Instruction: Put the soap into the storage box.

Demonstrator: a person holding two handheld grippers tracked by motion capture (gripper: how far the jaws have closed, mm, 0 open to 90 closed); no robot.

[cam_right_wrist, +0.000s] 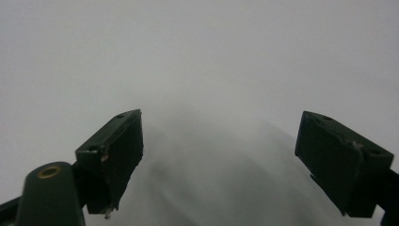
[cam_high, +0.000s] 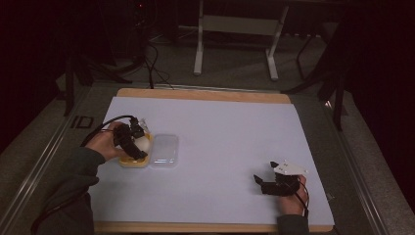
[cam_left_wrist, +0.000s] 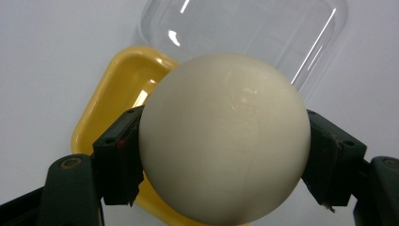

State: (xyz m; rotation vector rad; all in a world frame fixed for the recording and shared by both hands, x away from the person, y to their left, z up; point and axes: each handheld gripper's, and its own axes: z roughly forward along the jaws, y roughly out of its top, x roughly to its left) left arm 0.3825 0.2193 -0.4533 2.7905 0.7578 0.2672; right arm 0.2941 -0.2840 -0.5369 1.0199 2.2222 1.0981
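A cream-white ball (cam_left_wrist: pixel 223 136) sits between the jaws of my left gripper (cam_left_wrist: pixel 221 160), which is shut on it. It hangs just above a small yellow tray (cam_left_wrist: pixel 110 101). In the high view the left gripper (cam_high: pixel 133 142) holds the ball (cam_high: pixel 142 143) over the yellow tray (cam_high: pixel 131 161) at the table's left. A clear plastic lid (cam_high: pixel 164 151) lies right beside the tray, also seen as the clear lid (cam_left_wrist: pixel 244 33). My right gripper (cam_high: pixel 260 183) rests low near the front right of the table, open, its jaws (cam_right_wrist: pixel 219 165) wide apart over bare white surface.
A white sheet (cam_high: pixel 220 147) covers the wooden table (cam_high: pixel 205 94). Beyond the far edge stands a white metal frame (cam_high: pixel 235 39) on a dark floor, with cables (cam_high: pixel 151 63) at the back left.
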